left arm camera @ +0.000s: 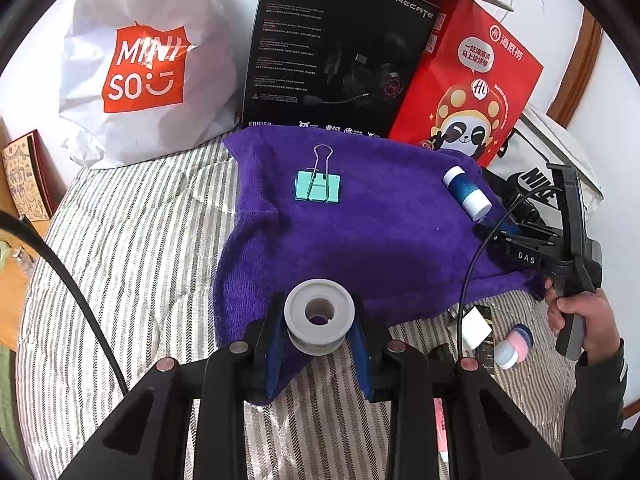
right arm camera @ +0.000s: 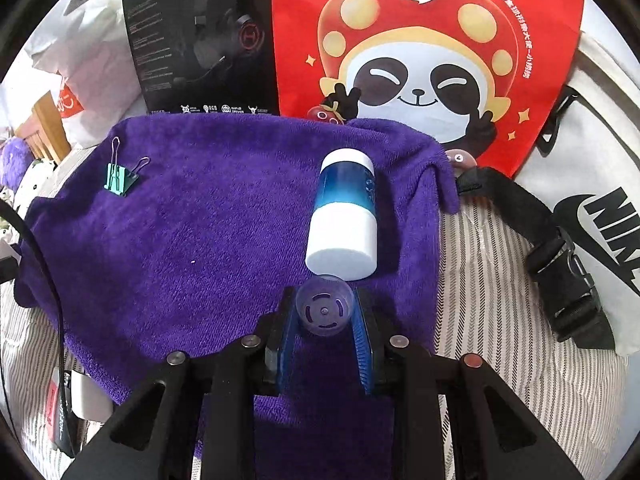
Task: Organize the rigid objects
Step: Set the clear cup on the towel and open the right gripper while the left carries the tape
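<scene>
A purple towel (left arm camera: pixel 360 240) lies on the striped bed; it also shows in the right wrist view (right arm camera: pixel 200 240). On it lie a teal binder clip (left arm camera: pixel 318 186) (right arm camera: pixel 120 178) and a blue-and-white bottle (left arm camera: pixel 466 192) (right arm camera: pixel 346 220) on its side. My left gripper (left arm camera: pixel 319 320) is shut on a grey-white tape spool (left arm camera: pixel 319 314) over the towel's near edge. My right gripper (right arm camera: pixel 325 312) is shut on a small clear plastic cup (right arm camera: pixel 325 311), just short of the bottle's white end. The right gripper also shows at the right of the left wrist view (left arm camera: pixel 496 236).
Behind the towel stand a white Miniso bag (left arm camera: pixel 140 68), a black headset box (left arm camera: pixel 336 52) and a red panda bag (left arm camera: pixel 468 80) (right arm camera: pixel 424 52). A white Nike bag (right arm camera: pixel 592 208) lies right. A pink-and-blue container (left arm camera: pixel 514 346) and a white charger (left arm camera: pixel 474 326) lie on the striped sheet (left arm camera: pixel 140 260).
</scene>
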Action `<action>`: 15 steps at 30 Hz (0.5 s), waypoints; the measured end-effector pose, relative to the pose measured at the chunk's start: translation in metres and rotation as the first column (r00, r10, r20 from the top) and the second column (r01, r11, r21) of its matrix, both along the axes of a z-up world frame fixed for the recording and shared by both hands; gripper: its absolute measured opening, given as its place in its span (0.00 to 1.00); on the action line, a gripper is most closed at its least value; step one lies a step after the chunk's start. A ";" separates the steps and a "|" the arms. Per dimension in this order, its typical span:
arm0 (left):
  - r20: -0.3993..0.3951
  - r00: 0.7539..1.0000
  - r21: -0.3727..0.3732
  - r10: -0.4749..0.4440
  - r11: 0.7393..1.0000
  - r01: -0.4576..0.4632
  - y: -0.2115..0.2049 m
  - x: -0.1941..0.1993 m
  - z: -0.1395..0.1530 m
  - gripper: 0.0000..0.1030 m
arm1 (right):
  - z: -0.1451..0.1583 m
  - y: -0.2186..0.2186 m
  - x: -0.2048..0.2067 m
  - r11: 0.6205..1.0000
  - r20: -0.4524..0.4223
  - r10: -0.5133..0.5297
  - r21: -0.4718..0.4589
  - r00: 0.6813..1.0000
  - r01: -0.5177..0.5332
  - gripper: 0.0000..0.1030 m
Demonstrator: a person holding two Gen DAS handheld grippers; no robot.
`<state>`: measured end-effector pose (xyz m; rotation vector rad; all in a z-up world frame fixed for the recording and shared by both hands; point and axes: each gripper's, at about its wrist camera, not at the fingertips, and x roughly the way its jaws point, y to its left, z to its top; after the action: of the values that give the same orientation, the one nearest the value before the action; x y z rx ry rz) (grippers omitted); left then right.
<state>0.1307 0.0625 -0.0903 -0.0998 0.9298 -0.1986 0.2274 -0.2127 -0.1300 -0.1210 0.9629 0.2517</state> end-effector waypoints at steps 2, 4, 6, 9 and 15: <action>-0.003 1.000 0.008 -0.002 1.000 0.002 -0.001 -0.001 0.000 0.28 | 0.000 -0.001 0.000 1.000 0.001 0.003 0.002 1.000 -0.003 0.26; -0.007 1.000 0.014 -0.003 1.000 0.003 -0.002 -0.001 0.000 0.28 | 0.001 -0.002 0.000 1.000 0.006 0.007 0.001 1.000 -0.007 0.26; -0.010 1.000 0.019 -0.005 1.000 0.006 -0.002 -0.002 0.000 0.28 | 0.001 -0.002 0.000 1.000 0.008 0.010 -0.001 1.000 -0.010 0.26; -0.014 1.000 0.027 -0.002 1.000 0.002 -0.003 -0.003 -0.001 0.28 | 0.002 -0.003 0.000 1.000 -0.008 0.021 0.014 1.000 -0.021 0.33; -0.022 1.000 0.024 -0.010 1.000 0.010 -0.008 -0.002 0.000 0.28 | 0.014 -0.003 -0.015 0.999 0.008 0.034 0.015 0.999 -0.034 0.58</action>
<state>0.1286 0.0549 -0.0907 -0.0747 0.9541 -0.1957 0.2125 -0.2160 -0.1161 -0.1243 0.9516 0.2897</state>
